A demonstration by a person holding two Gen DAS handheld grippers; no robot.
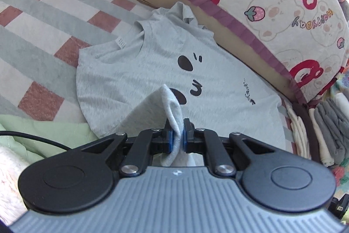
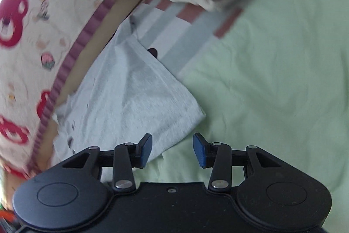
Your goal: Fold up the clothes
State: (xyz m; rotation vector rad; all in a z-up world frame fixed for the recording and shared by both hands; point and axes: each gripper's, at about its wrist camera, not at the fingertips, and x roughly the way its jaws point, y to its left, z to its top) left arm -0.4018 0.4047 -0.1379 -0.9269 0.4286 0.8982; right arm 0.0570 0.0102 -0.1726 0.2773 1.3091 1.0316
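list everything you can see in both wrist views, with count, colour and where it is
light grey cotton t-shirt with black face print: 1, grey, laid flat on the bedsheet, one edge lifted
grey, white and pink checked bedsheet: 1, under the t-shirt
pale green quilted blanket: 1, green, beside the t-shirt's corner
cream bear-print cushion with purple ruffle: 1, cream and red, along the far side of the t-shirt
stack of folded clothes: 1 stack, cream and grey, at the t-shirt's hem end
black cable: 1, black, across the green blanket
left gripper: 1, black with blue pads, fingers shut on a fold of the t-shirt
right gripper: 1, black with blue pads, fingers open over the t-shirt's corner
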